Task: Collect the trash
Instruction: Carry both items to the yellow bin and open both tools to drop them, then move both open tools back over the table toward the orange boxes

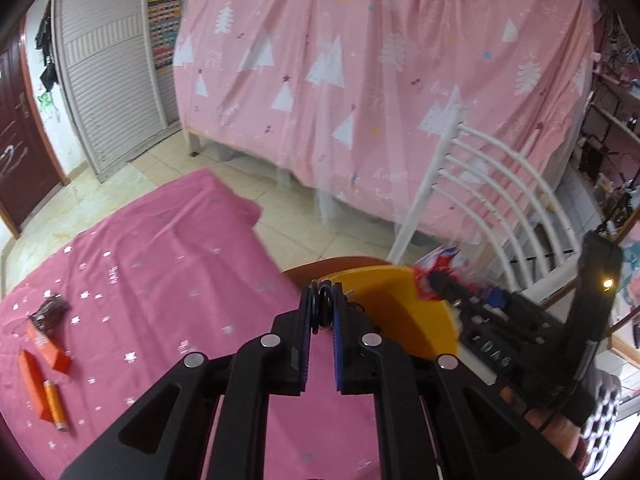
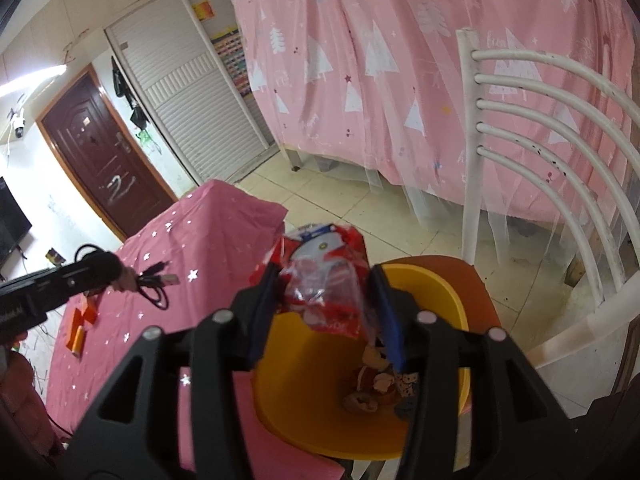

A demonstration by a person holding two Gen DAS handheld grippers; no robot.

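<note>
My right gripper (image 2: 326, 280) is shut on a crumpled red and clear plastic wrapper (image 2: 326, 280) and holds it above the yellow bin (image 2: 304, 380), which has several scraps at its bottom. In the left wrist view my left gripper (image 1: 322, 304) is shut on a coiled black cable (image 1: 323, 307), next to the yellow bin (image 1: 400, 312). The right gripper and the wrapper (image 1: 434, 270) show past the bin. The left gripper and the dangling cable (image 2: 154, 284) show at the left of the right wrist view.
The pink star-print tablecloth (image 1: 160, 272) carries orange boxes (image 1: 48, 350), an orange thread spool (image 1: 54, 402) and a dark bundle (image 1: 50, 312). The bin sits on an orange stool (image 2: 476, 280). A white chair (image 2: 540, 168) stands right. A pink bed curtain (image 1: 380, 60) hangs behind.
</note>
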